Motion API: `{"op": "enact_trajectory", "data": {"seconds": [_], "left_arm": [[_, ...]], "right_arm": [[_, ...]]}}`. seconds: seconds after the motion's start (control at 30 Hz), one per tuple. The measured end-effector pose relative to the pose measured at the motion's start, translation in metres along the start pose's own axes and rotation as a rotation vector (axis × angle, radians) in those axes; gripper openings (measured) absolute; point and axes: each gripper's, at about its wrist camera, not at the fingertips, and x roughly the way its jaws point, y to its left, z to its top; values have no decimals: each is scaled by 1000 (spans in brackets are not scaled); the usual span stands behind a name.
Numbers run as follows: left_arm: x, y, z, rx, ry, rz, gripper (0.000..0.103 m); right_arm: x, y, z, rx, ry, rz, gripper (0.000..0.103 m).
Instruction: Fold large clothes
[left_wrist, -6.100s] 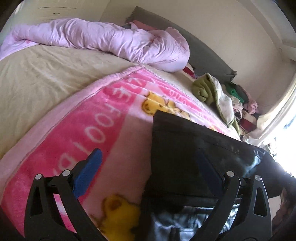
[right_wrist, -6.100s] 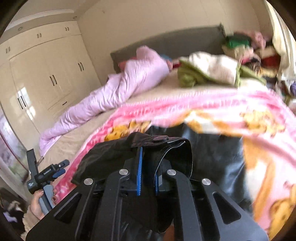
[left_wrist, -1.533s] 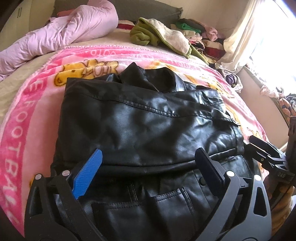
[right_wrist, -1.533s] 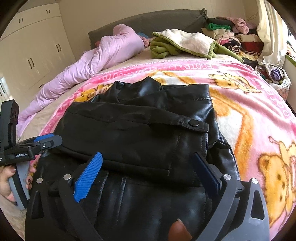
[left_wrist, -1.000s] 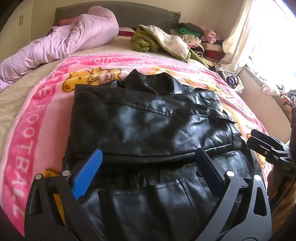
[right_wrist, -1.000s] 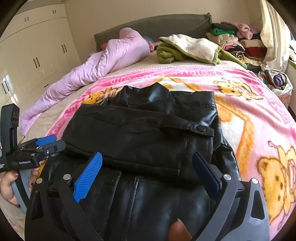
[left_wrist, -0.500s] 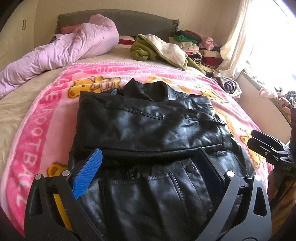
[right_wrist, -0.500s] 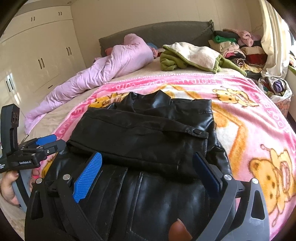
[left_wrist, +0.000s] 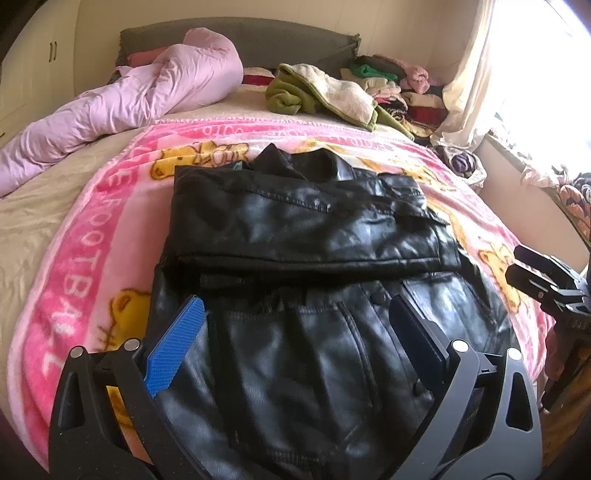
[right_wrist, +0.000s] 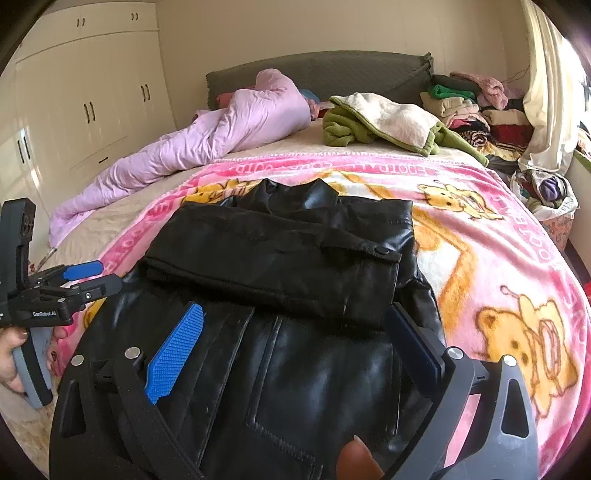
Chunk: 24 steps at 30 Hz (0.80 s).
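Above the near hem, left gripper (left_wrist: 291, 328) spread wide, blue pad (left_wrist: 173, 350) and dark pad apart, nothing between them; right gripper (right_wrist: 291, 332) likewise agape and empty, a fingertip (right_wrist: 356, 461) just showing at its lower edge. Seen also from the opposite camera, each hanging at its own side of the garment, clear of the leather. Below both, black leather jacket (left_wrist: 314, 258) flat on the pink cartoon-bear blanket (right_wrist: 498, 258), collar toward the headboard, sleeves already folded in across the chest in a stacked band (right_wrist: 273, 269), snap tab (right_wrist: 380, 251) on top. Lower half with pocket seams lying open and unfolded toward the person. Judged roughly midway: sides and sleeves brought in, bottom-to-collar fold not yet made, probably with a grip at each hem corner. Further out, lilac duvet (left_wrist: 147, 99) bunched near the grey headboard (right_wrist: 332, 70), green-and-cream fleece (right_wrist: 384, 122) beside a heap of folded clothes (right_wrist: 476, 110), white wardrobe (right_wrist: 85, 103) along the wall
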Motion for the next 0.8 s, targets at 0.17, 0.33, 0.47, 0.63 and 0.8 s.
{"op": "enact_trajectory", "data": {"seconds": [0.17,0.33,0.47,0.63,0.8], "left_arm": [[-8,-3,-9,12,5,13,94],[-14,-3,-16,7,6,22,94],[-19,-2,-22,6,11,32,94],[-23,2,-34,-3,29,41,94],[-27,9,-47,-15,47,53,94]], "right_arm": [[-5,0,-7,-7,4,-3,98],[-11,-3,-16,2,10,-2,98],[-17,-7,-23,10,15,-5,98],[-24,-12,-32,17,29,-14,98],[-29,-17,-43,25,45,-17,98]]}}
